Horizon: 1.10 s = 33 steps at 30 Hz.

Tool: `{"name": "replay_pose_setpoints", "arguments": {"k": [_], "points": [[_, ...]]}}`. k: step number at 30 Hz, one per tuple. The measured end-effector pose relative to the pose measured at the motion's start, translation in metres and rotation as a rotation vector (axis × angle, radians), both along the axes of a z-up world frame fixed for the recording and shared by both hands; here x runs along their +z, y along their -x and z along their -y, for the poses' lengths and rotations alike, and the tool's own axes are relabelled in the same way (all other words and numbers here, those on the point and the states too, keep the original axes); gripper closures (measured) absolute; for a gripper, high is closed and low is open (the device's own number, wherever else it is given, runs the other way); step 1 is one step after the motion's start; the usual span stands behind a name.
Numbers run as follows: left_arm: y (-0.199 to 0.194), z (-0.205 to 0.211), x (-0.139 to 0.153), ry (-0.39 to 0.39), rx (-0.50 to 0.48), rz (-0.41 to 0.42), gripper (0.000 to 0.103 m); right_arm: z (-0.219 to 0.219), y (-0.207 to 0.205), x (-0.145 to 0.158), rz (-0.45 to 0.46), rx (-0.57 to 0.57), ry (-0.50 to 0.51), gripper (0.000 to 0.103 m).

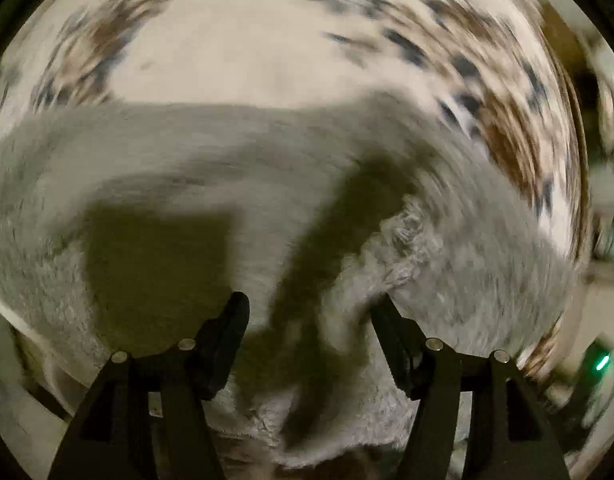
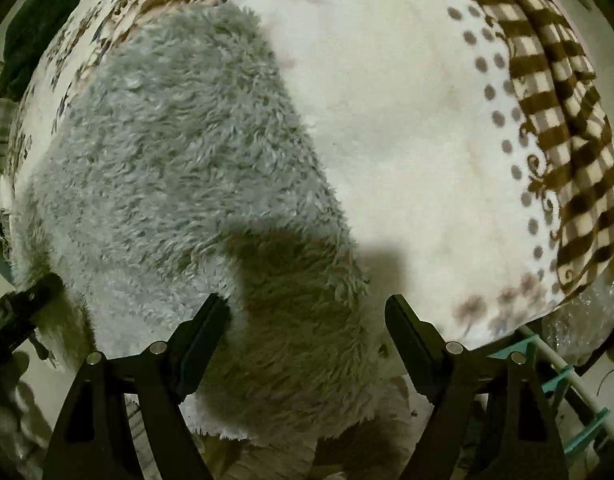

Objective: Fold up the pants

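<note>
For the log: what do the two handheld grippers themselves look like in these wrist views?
Both look alike. The left gripper and right gripper each have two black, wedge-shaped fingers tapering toward the tips, mounted on black angular arms. Each arm carries two round silver pins near the finger base. No cables, labels, hands or sleeves show in either view.

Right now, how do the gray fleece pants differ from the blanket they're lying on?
The pants are plain gray with a long shaggy pile; the blanket is cream with a smoother surface, printed with dots and a brown checked border. The pants cover only part of it; the blanket spreads past them on all far sides. Both are soft fabric lying flat, and both grippers, left and right, are open above them.
</note>
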<state>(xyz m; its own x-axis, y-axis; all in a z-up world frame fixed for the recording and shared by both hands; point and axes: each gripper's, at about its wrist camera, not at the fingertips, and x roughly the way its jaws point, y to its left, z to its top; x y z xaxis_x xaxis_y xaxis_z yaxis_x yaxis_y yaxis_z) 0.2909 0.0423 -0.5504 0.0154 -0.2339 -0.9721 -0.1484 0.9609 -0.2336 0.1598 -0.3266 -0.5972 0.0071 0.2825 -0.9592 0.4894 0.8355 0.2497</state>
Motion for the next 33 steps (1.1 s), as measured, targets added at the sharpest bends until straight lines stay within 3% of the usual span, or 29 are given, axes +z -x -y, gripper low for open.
{"name": "replay_pose_setpoints", "arguments": {"k": [5, 8, 10, 11, 13, 15, 20, 23, 26, 28, 29, 30, 32, 33], "points": [[0.001, -0.003, -0.018, 0.200, -0.008, -0.071, 0.042, 0.002, -0.007, -0.014, -0.008, -0.021, -0.072, 0.020], [0.005, 0.010, -0.039, 0.226, -0.061, -0.118, 0.045, 0.004, -0.008, -0.026, -0.028, -0.047, -0.123, 0.024], [0.010, 0.013, -0.036, 0.242, -0.073, -0.078, 0.080, 0.005, -0.010, -0.026, -0.012, -0.052, -0.115, 0.046], [0.012, 0.016, -0.030, 0.237, -0.088, -0.050, 0.089, 0.004, -0.012, -0.022, -0.002, -0.041, -0.083, 0.066], [0.019, 0.017, -0.012, 0.229, -0.103, 0.006, 0.089, 0.002, -0.016, -0.008, 0.030, -0.002, 0.006, 0.077], [0.029, 0.016, 0.001, 0.230, -0.100, 0.026, 0.089, -0.001, -0.019, 0.004, 0.046, 0.023, 0.038, 0.079], [0.043, 0.010, -0.019, 0.229, -0.058, -0.028, 0.089, 0.003, -0.027, 0.028, 0.067, 0.036, 0.050, 0.079], [0.040, 0.013, -0.034, 0.202, -0.046, -0.062, 0.085, 0.013, -0.030, 0.018, 0.041, 0.035, 0.038, 0.079], [0.041, 0.008, -0.019, 0.125, -0.059, -0.035, 0.082, 0.006, -0.035, -0.002, -0.030, 0.063, 0.015, 0.070], [0.041, 0.005, -0.002, 0.060, -0.064, 0.018, 0.072, 0.007, -0.036, -0.002, -0.036, 0.059, 0.005, 0.060], [0.043, 0.003, 0.009, 0.037, -0.060, 0.069, 0.063, 0.006, -0.037, 0.004, -0.028, 0.074, 0.031, 0.048], [0.044, 0.002, 0.020, 0.007, -0.059, 0.127, 0.041, 0.002, -0.037, 0.013, -0.016, 0.099, 0.079, 0.031], [0.045, 0.002, 0.028, -0.040, -0.077, 0.181, 0.006, -0.009, -0.038, 0.029, 0.005, 0.153, 0.186, 0.015], [0.044, 0.003, 0.029, -0.062, -0.087, 0.192, 0.005, -0.015, -0.039, 0.037, 0.016, 0.178, 0.241, 0.014]]}}
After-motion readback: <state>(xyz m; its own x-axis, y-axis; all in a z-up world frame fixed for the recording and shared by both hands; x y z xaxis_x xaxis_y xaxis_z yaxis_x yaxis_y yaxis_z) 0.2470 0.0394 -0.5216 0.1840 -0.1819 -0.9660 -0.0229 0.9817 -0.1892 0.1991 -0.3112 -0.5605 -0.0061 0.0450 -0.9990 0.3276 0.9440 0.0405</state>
